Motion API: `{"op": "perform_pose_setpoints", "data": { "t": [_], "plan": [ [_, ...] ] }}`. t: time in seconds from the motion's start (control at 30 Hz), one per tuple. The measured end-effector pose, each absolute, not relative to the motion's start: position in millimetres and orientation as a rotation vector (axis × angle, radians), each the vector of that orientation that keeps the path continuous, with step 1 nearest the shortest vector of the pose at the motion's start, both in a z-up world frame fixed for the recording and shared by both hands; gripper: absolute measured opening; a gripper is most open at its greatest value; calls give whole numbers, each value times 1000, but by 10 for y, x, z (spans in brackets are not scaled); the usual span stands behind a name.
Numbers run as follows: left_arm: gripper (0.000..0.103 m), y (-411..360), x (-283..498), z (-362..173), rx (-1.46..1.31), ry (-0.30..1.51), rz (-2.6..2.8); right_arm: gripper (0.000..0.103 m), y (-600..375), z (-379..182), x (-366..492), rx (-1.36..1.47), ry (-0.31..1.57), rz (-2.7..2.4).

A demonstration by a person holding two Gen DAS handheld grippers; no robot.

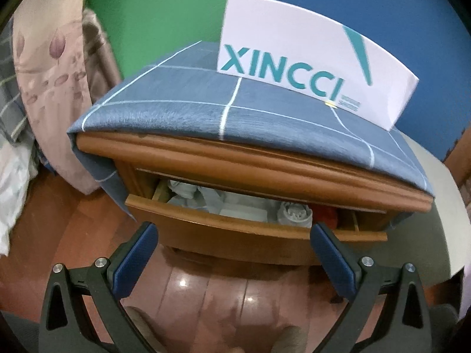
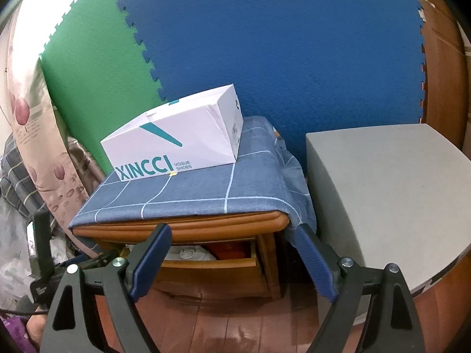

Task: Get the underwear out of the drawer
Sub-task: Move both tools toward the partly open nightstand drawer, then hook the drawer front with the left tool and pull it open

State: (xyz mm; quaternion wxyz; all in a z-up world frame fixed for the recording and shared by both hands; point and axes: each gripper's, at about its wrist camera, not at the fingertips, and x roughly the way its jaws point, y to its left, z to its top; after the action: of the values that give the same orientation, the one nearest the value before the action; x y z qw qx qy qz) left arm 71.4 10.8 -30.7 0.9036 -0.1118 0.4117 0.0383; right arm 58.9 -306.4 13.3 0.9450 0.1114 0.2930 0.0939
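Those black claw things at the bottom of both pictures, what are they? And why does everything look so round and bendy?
They are grabbing tools, one in each of a person's hands. Each has two fingers with blue pads and a small camera that looks forward between them. The camera's lens bends the edges, so things look round.

One picture comes from the left gripper, the other from the right gripper. Both are open and hold nothing.

Both look at a wooden nightstand covered by a blue checked cloth. A white XINCCI shoe box sits on the cloth. Under the top, the drawer is pulled partly out. Inside lie pale crumpled clothes and something red. I can't tell which piece is underwear. Beside the nightstand stands a grey block.
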Motion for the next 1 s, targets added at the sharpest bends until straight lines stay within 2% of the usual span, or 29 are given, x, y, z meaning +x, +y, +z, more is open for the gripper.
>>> {"op": "perform_pose_setpoints", "data": {
  "t": [1.0],
  "plan": [
    [102,600,1057,-1013,-572,1015,210,88,-3072,148,622,273,621,220]
  ]
}}
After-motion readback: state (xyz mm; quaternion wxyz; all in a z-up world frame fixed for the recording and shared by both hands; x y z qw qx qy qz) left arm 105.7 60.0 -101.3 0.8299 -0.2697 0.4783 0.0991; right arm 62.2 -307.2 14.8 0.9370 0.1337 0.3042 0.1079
